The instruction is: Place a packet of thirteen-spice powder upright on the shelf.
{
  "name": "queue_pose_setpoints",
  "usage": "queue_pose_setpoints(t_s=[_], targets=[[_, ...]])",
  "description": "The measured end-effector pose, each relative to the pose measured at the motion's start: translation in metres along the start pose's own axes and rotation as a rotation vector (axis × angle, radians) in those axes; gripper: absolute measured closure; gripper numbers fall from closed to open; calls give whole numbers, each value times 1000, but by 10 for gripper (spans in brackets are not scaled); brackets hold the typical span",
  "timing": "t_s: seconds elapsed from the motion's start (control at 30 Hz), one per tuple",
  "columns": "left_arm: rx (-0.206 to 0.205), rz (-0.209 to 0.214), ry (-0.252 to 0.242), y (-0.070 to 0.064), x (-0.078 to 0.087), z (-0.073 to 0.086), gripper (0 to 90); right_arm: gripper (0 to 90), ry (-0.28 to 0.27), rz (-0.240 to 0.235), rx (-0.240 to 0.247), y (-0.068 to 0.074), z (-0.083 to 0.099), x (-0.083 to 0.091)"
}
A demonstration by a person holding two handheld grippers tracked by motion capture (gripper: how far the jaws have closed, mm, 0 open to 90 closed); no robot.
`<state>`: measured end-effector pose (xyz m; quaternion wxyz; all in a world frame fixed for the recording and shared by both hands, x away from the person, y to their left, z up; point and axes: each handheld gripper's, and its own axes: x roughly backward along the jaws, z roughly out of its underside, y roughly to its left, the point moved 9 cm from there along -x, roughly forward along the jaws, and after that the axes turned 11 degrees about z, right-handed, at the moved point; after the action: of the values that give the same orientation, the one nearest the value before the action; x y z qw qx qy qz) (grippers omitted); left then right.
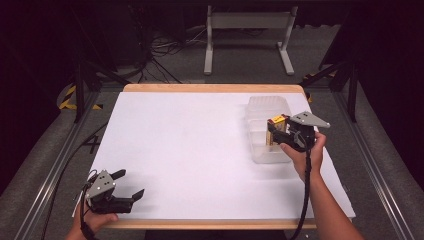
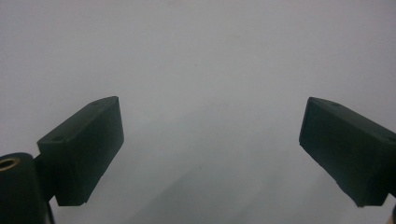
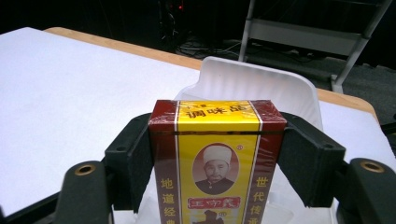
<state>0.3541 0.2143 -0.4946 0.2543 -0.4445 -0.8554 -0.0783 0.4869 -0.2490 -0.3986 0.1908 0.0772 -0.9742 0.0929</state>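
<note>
A red and yellow box [image 1: 276,129] with printed characters and a portrait is clamped between the jaws of my right gripper [image 1: 280,134], held above the near part of a clear plastic tub [image 1: 260,106] at the table's right. In the right gripper view the box [image 3: 217,158] stands upright between both black pads [image 3: 134,161], with the tub's white rim [image 3: 252,77] behind it. My left gripper [image 1: 131,184] rests near the table's front left corner, jaws wide apart. Its own view shows both fingers [image 2: 86,147] spread over bare white table, nothing between them.
The white table [image 1: 185,145] has a wooden edge at front and back. Beyond the far edge a metal stand [image 1: 247,30] and cables lie on the dark floor. Metal rails run along both sides of the table.
</note>
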Motion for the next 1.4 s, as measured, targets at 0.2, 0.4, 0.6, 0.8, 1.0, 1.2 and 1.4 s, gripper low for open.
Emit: queue_pose_setpoints(t_s=[0.2, 0.4, 0.6, 0.8, 1.0, 1.2, 1.4], targets=[[1, -2, 1, -1, 0, 0, 70, 319, 8, -2, 8, 0, 6, 1], [-2, -2, 4, 0, 0, 0, 70, 319, 16, -8, 14, 0, 12, 1], [-5, -1, 5, 0, 0, 1, 71, 319, 12, -10, 13, -1, 13, 2], [-11, -1, 5, 0, 1, 0, 71, 318, 11, -14, 8, -2, 15, 3], [-11, 1, 9, -1, 0, 1, 71, 313, 16, -15, 24, -2, 17, 4], [-11, -1, 8, 0, 1, 1, 72, 306, 27, -17, 47, -3, 20, 6], [-14, -2, 7, 0, 2, 1, 71, 302, 41, -21, 74, -4, 23, 10]])
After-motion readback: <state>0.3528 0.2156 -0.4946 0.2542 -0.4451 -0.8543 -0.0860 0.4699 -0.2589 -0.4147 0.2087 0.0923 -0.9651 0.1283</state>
